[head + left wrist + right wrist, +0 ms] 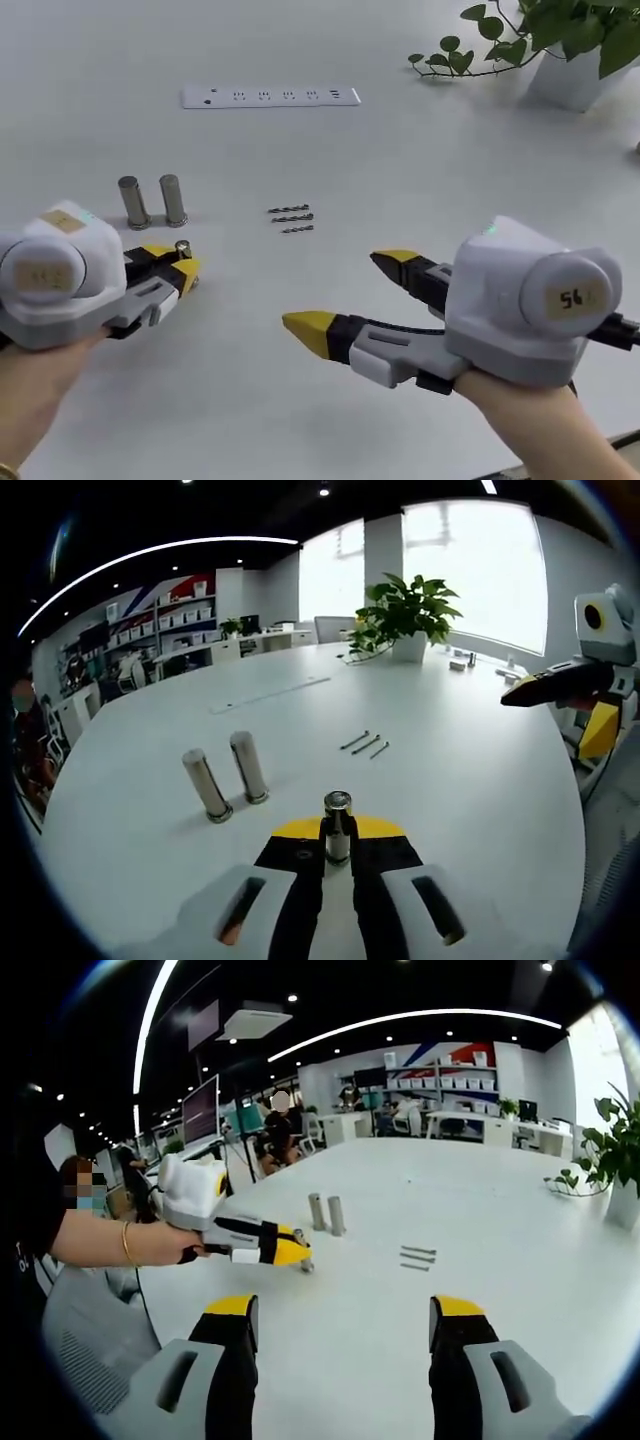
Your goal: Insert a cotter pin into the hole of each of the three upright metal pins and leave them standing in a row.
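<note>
The left gripper (172, 262) is clamped on a short silver cylindrical metal pin (337, 815), which stands upright between the yellow jaw tips; whether its foot rests on the white table (420, 160) or hangs just above it I cannot tell; its cross-hole is too small to make out. Two more silver upright metal pins (150, 201) stand side by side just beyond the left gripper and slightly to its left, close together but apart from the held one; so the row of three is not yet closed up. The right gripper (348, 292) has its jaws wide apart and holds nothing.

Three thin grey cotter pins (292, 219) lie flat on the table, stacked one behind the other like rungs and not touching, each with its long axis running across the table from left to right. They lie ahead of the right gripper and off to its left, between the two grippers and farther up the table. The right hand is the free one and its open jaws point roughly toward them, so I judge that it should fetch the nearest cotter pin; since the cotter pins lie crosswise to its line of approach, the jaws would probably close across the shank rather than along it. A white power strip (270, 96) lies well beyond, and a green potted plant (560, 40) stands at the far right.
</note>
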Demonstrator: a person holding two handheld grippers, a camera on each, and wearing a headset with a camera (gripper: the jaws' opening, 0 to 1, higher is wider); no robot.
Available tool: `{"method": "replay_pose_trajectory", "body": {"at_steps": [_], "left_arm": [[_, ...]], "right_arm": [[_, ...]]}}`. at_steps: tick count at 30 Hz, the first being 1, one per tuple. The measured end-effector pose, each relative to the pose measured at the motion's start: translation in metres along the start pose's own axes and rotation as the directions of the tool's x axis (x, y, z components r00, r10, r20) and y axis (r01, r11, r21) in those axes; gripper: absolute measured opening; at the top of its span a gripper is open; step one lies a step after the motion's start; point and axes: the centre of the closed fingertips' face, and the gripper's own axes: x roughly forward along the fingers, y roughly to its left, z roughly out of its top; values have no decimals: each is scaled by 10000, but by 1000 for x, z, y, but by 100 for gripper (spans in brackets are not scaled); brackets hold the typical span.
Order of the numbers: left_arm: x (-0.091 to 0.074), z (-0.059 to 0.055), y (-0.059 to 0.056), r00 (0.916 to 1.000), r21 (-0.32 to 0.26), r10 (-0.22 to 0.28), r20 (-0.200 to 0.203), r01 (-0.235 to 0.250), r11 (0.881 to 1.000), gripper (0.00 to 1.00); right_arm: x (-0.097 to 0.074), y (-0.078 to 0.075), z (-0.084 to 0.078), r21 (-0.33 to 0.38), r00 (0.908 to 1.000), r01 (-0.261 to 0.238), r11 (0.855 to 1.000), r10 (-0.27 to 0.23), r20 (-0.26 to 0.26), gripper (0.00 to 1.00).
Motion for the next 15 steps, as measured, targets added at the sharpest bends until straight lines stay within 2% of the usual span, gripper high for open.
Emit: {"method": "replay_pose_trajectory", "body": {"at_steps": [7, 15], "left_arm": [[-1, -6, -2, 9999, 84, -41, -139, 42, 10000, 6], [-1, -5, -3, 9999, 157, -61, -101, 63, 9999, 6]], "right_arm": [[0, 1, 0, -75, 10000, -49, 10000, 49, -38, 66], [1, 1, -1, -85, 9999, -96, 9999, 95, -88, 66]]}}
